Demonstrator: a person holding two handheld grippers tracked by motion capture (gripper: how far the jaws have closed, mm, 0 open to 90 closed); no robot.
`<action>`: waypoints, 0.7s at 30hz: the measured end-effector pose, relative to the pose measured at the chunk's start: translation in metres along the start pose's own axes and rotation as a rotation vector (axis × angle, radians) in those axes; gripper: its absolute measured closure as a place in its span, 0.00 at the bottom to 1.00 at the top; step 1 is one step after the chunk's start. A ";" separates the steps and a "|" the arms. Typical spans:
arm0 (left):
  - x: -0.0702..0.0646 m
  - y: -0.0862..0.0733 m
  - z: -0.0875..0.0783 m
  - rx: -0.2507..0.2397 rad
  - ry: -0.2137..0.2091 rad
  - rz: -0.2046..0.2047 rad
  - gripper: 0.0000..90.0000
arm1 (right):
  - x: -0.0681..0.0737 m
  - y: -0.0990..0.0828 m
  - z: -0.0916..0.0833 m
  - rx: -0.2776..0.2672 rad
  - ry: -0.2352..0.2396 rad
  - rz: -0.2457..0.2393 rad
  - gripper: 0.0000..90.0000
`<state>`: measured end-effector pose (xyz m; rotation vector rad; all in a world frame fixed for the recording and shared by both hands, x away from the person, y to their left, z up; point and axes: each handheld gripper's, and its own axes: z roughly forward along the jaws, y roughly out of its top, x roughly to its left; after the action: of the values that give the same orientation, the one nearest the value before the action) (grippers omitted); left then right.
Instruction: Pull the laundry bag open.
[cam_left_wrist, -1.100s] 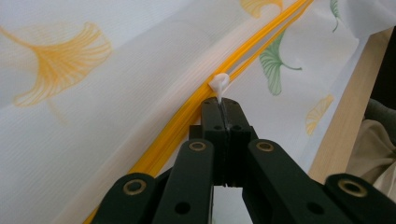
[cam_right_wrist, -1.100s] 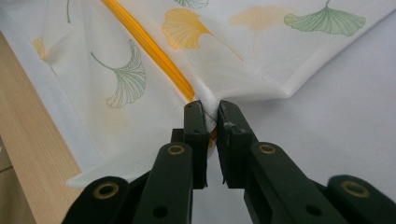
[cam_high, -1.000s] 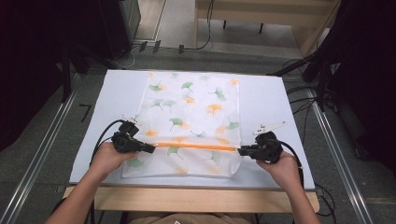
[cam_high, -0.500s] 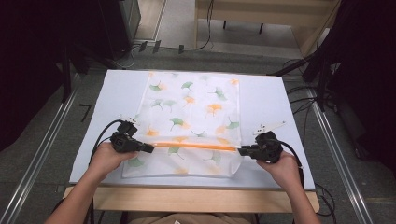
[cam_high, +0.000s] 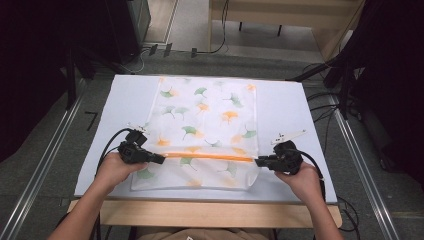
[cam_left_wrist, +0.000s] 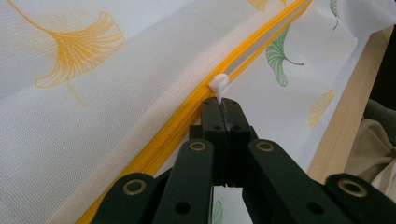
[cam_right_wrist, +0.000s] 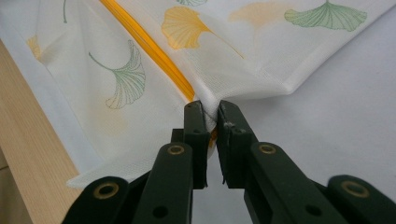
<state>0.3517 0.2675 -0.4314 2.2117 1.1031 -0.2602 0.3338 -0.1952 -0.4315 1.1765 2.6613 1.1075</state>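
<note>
Left gripper (cam_high: 161, 159) is clamped on the small white zipper pull (cam_left_wrist: 218, 84) of a mesh bag (cam_high: 205, 131), jaws pressed tight together. Right gripper (cam_high: 258, 161) pinches the bag's edge at the other end of the orange zipper (cam_high: 210, 156). White and semi-sheer, printed with green and orange ginkgo leaves, the bag lies flat on the pale tabletop (cam_high: 285, 107), near its front edge.

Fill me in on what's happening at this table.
A person is working the orange zipper of a white leaf-print mesh bag lying flat on the table. The left claw is shut on the zipper's small white pull tab. The right claw pinches the bag's fabric at the zipper's other end, holding it taut.
</note>
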 end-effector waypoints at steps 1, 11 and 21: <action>0.000 0.000 0.000 -0.001 0.001 0.000 1.00 | 0.000 0.000 0.000 0.000 0.000 0.000 0.94; 0.000 -0.001 -0.001 0.001 0.002 -0.004 1.00 | 0.001 0.000 0.000 0.000 0.001 0.001 0.94; 0.010 -0.010 -0.012 0.005 0.022 -0.022 1.00 | 0.000 0.000 0.000 -0.001 0.002 0.000 0.94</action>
<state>0.3490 0.2857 -0.4307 2.2124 1.1399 -0.2487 0.3337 -0.1954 -0.4314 1.1753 2.6621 1.1102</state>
